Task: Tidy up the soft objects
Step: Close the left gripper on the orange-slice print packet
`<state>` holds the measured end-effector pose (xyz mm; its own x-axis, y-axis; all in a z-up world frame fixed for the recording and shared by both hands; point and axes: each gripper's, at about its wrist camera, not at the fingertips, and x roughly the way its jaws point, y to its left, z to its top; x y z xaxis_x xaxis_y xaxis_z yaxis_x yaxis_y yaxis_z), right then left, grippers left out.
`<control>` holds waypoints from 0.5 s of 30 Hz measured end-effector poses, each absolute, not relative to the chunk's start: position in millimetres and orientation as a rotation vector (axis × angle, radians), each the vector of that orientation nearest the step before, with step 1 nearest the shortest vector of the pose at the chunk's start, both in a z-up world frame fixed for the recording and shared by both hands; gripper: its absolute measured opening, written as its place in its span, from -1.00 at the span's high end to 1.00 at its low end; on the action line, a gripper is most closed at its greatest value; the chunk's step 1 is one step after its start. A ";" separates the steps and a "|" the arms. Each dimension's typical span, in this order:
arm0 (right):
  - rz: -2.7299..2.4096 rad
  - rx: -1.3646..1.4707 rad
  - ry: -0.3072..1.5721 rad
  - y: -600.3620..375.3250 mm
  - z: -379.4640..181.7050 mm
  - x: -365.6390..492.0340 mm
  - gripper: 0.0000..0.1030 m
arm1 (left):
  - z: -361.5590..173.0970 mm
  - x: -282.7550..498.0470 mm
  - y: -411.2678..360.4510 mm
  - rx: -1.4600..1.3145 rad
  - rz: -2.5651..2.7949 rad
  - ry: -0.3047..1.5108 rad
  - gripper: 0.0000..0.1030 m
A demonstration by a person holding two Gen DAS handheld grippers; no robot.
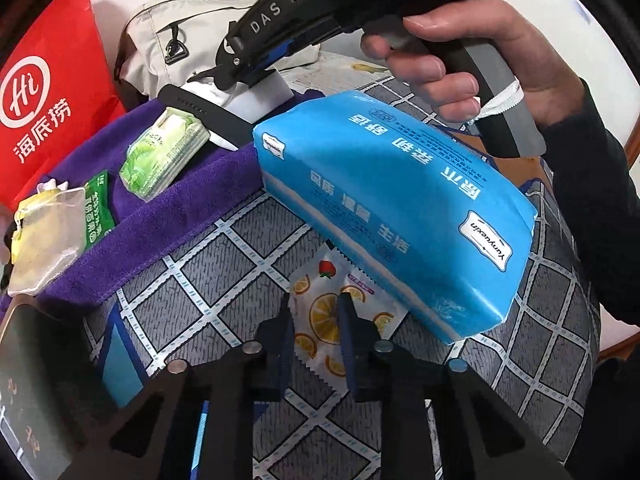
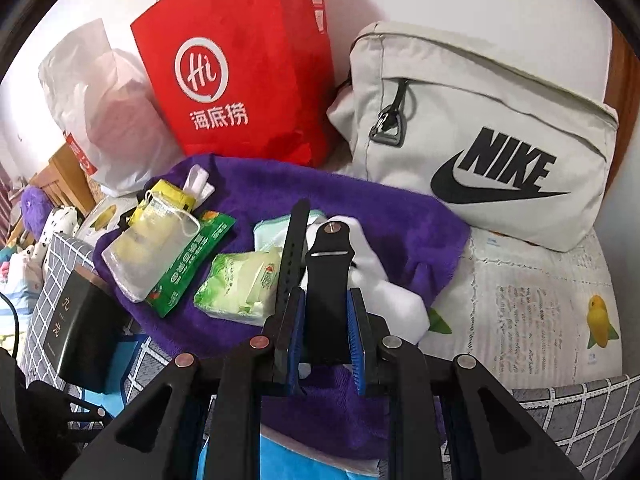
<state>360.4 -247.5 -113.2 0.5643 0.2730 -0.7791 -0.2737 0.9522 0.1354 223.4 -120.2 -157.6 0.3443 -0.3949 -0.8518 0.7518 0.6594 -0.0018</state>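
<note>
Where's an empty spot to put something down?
Free: the white printed sheet between the Nike bag and the grid cloth. Crowded: the purple towel, with tissue packets, pouch and watch strap.

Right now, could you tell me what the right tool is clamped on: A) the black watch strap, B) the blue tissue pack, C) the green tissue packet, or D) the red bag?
A: in the right wrist view the right tool has its pads closed on the black watch strap.

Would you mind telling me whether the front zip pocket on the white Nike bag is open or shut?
Shut. On the white Nike bag, the zipper line runs unbroken across the front with no gap, and its pull hangs at the left end.
</note>
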 end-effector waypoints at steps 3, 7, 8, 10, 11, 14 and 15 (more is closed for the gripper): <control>0.327 0.005 0.914 -247.2 -112.4 359.8 0.58 | -154.8 222.0 -115.1 0.404 -0.781 0.968 0.78; 0.339 0.015 0.922 -247.2 -111.4 359.4 0.34 | -153.9 222.2 -110.8 0.377 -0.768 0.982 0.80; 0.339 0.015 0.922 -246.8 -110.5 358.2 0.26 | -152.5 221.5 -109.6 0.373 -0.765 0.982 0.80; 0.335 0.008 0.916 -246.2 -108.3 355.3 0.13 | -147.5 218.5 -105.1 0.361 -0.750 0.974 0.80; 0.331 0.002 0.912 -245.7 -106.7 353.5 0.02 | -145.3 217.0 -103.1 0.354 -0.747 0.972 0.81; 0.314 -0.007 0.889 -245.6 -100.7 347.0 -0.18 | -141.0 215.7 -96.7 0.342 -0.717 0.972 0.82; 0.311 -0.007 0.885 -246.2 -99.1 345.6 -0.18 | -140.4 217.7 -94.5 0.339 -0.700 0.972 0.82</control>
